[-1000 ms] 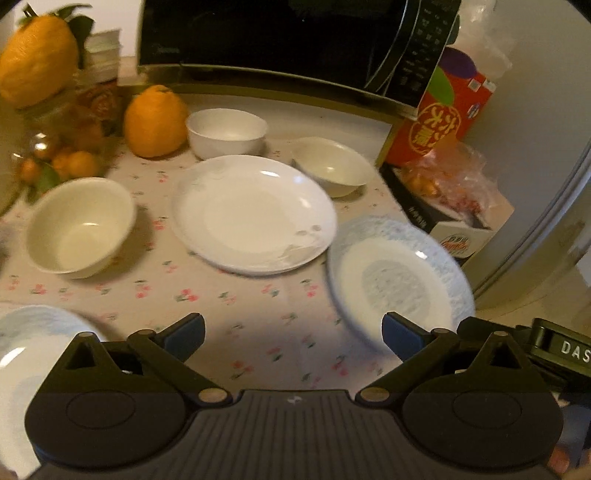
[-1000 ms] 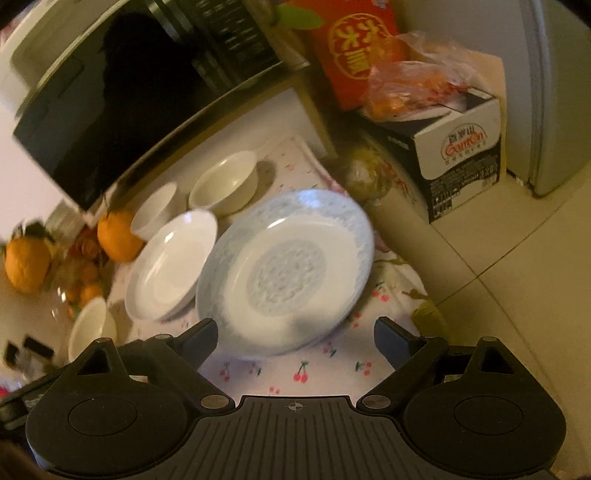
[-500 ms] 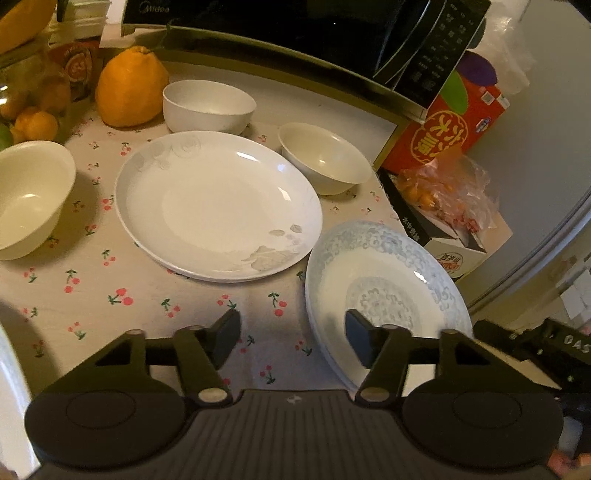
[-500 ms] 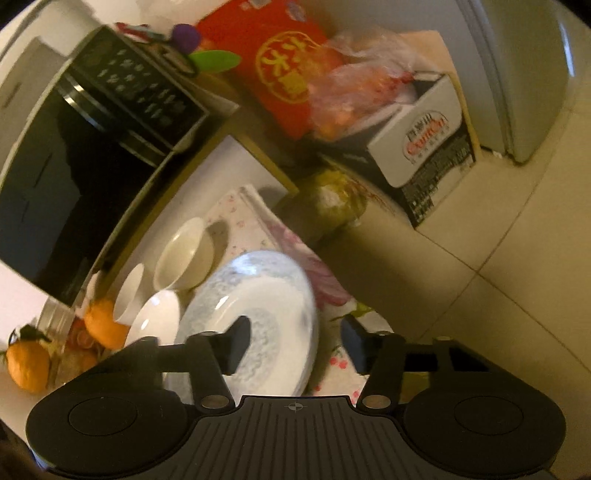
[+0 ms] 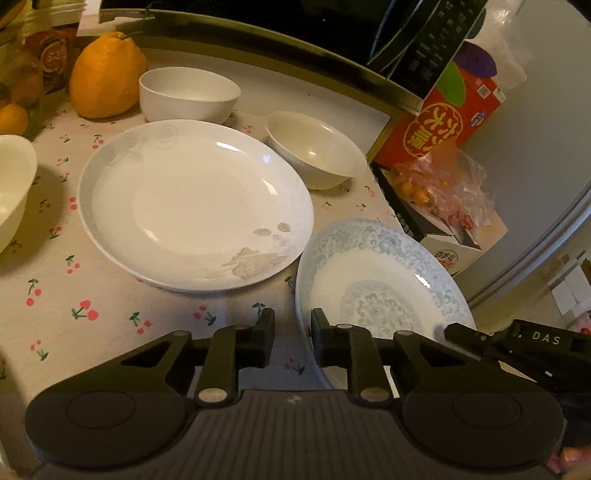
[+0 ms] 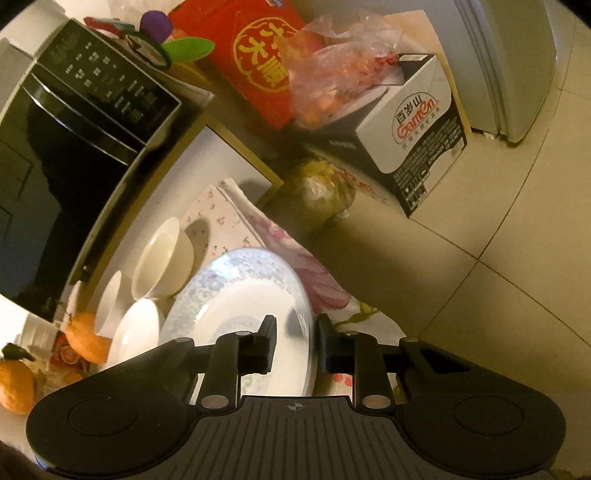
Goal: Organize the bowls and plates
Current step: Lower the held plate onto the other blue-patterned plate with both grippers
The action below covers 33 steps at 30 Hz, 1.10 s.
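Note:
A blue-patterned plate [image 5: 380,280] lies at the table's right edge on a cherry-print cloth [image 5: 92,295]. My left gripper [image 5: 293,332] straddles its left rim. The jaws are closing with the rim between them, and a slit of cloth still shows beside the left finger. My right gripper [image 6: 295,332] straddles the opposite rim of the same plate [image 6: 240,295], also closing, with one finger inside the plate and one outside. Its black body [image 5: 517,343] shows in the left wrist view. A larger white plate [image 5: 195,199] lies to the left. Behind it stand a white bowl [image 5: 188,92] and a cream bowl [image 5: 314,147].
Another cream bowl [image 5: 11,184] sits at the left edge. A black microwave [image 5: 258,22] closes off the back, with a large orange citrus [image 5: 107,77] beside it. Beyond the table edge stand a red box [image 5: 443,122], a carton [image 6: 417,122] and tiled floor [image 6: 498,277].
Both grippers came down and forward onto the blue-patterned plate. Their jaws went from wide apart to nearly together around its rim. The right wrist view has rolled.

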### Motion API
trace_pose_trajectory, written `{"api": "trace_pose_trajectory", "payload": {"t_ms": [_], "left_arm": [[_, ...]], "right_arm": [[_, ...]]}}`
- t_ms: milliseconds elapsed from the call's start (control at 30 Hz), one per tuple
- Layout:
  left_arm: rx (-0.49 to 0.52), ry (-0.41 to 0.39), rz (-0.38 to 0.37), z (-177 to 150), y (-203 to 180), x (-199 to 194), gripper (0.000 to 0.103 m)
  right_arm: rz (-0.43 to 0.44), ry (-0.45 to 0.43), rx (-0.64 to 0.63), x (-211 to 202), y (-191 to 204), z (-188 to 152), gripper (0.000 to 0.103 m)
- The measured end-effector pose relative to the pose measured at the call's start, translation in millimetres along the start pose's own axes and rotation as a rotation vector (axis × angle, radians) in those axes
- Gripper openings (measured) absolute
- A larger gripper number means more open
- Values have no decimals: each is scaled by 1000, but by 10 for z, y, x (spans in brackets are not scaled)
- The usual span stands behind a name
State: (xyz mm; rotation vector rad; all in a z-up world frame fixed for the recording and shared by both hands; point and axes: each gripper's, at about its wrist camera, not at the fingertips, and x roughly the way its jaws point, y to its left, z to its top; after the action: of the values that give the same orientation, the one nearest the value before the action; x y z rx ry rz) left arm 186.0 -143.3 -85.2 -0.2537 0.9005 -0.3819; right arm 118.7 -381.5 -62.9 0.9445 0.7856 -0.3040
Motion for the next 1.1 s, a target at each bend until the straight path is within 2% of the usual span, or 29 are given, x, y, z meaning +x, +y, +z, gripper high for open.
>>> {"api": "trace_pose_trajectory", "payload": {"t_ms": [67,133,200,500,1100], "left_arm": [[17,-2,-4,-4,-18,20,18],[36,-6,-15,-10,-45,37,12],[58,-15,-10,-34,-77,34,12],[84,-29,-17,-98,-65,-75,12],[-2,-6,-12,-220,73,-351,13]], "right_arm": [[-15,-7,-20,22,34,-8,20],[-33,-19,-43,27,60,-19,17],[-46,-35,-64,23,72,-32,15],[-35,-57,-105,-99,135,-52,14],[-18,-50,-174,-332,332,-202,15]]}}
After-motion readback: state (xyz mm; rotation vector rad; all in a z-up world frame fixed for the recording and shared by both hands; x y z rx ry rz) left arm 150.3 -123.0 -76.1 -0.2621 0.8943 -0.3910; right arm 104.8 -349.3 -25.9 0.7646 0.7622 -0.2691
